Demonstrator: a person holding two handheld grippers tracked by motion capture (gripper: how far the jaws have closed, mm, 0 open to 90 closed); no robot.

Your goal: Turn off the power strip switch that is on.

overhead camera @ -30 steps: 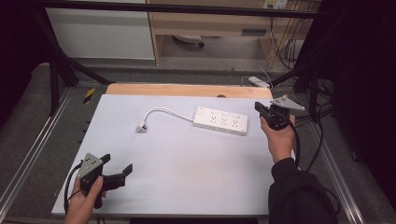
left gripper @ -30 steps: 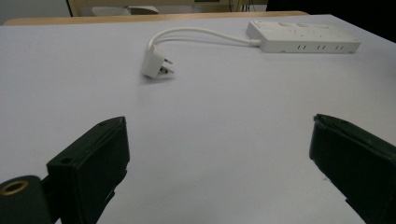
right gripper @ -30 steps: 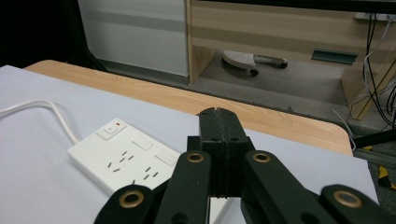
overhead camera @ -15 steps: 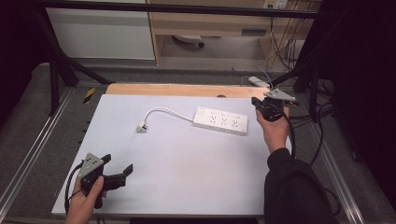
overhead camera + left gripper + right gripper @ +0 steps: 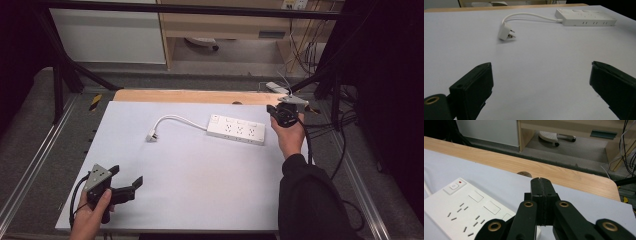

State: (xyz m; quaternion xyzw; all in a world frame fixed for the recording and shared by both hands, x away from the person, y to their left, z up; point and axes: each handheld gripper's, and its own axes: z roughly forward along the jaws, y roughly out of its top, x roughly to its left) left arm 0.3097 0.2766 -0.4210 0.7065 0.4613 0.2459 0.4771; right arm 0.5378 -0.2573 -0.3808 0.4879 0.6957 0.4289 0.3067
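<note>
In the high view, a white power strip [image 5: 236, 129] is seen lying on the counter [image 5: 200, 180] toward its far right, its cord [image 5: 175, 120] curving left to a plug [image 5: 152, 135]. The left tool [image 5: 125, 182] is held near the front left corner, jaws spread. The right tool [image 5: 272, 109] is held just beside the strip's right end.

In the left gripper view, the left tool [image 5: 541, 82] is shown spread wide above the bare counter [image 5: 536, 62], with the plug [image 5: 505, 34] and power strip [image 5: 586, 18] well ahead.

In the right gripper view, the right tool [image 5: 541, 181] is seen pressed together with nothing between its jaws, above the power strip [image 5: 466, 212].
</note>
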